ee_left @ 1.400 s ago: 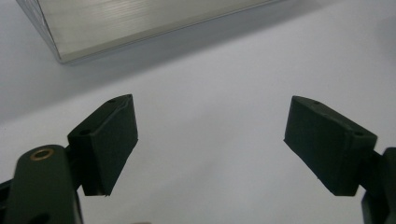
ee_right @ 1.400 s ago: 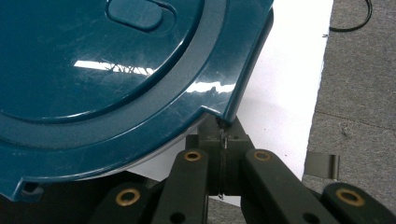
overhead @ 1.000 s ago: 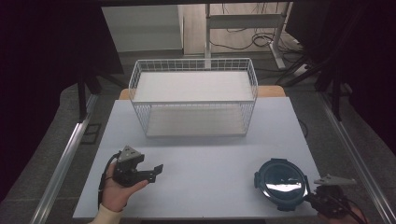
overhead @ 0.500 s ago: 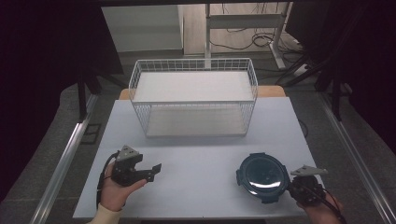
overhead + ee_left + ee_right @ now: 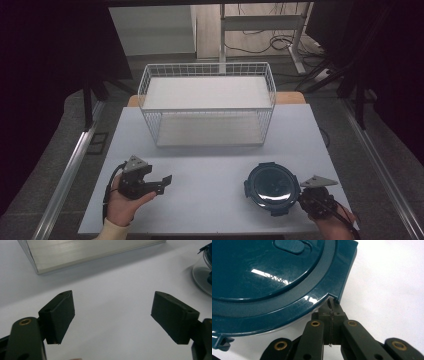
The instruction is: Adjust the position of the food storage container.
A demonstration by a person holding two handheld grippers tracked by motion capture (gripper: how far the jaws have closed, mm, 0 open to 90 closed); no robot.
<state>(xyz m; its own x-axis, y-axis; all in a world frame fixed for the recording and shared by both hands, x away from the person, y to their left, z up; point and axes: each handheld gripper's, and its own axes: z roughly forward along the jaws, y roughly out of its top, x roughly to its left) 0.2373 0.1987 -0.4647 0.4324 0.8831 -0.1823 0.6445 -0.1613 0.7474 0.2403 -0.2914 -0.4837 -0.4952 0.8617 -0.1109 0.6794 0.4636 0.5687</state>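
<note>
A round container with a dark teal lid (image 5: 272, 187) sits on the white table (image 5: 210, 210) at the front right. My right gripper (image 5: 300, 197) is at its right edge. In the right gripper view its jaws (image 5: 332, 307) are pressed together under a flap on the lid's rim (image 5: 274, 277), shut on the container's edge. My left gripper (image 5: 164, 183) lies in a hand at the front left and points right. Its jaws (image 5: 112, 307) stand wide open over bare table with nothing between them. The container's side (image 5: 203, 277) shows at the right edge of the left gripper view.
A white wire basket (image 5: 207, 65) stands across the back of the table with nothing in it. Its base (image 5: 87, 252) shows at the top of the left gripper view. Dark floor, metal rails and cables surround the table.
My right gripper and the teal-lidded container have slid left together along the table's front. The left gripper has stayed where it was, still open.
</note>
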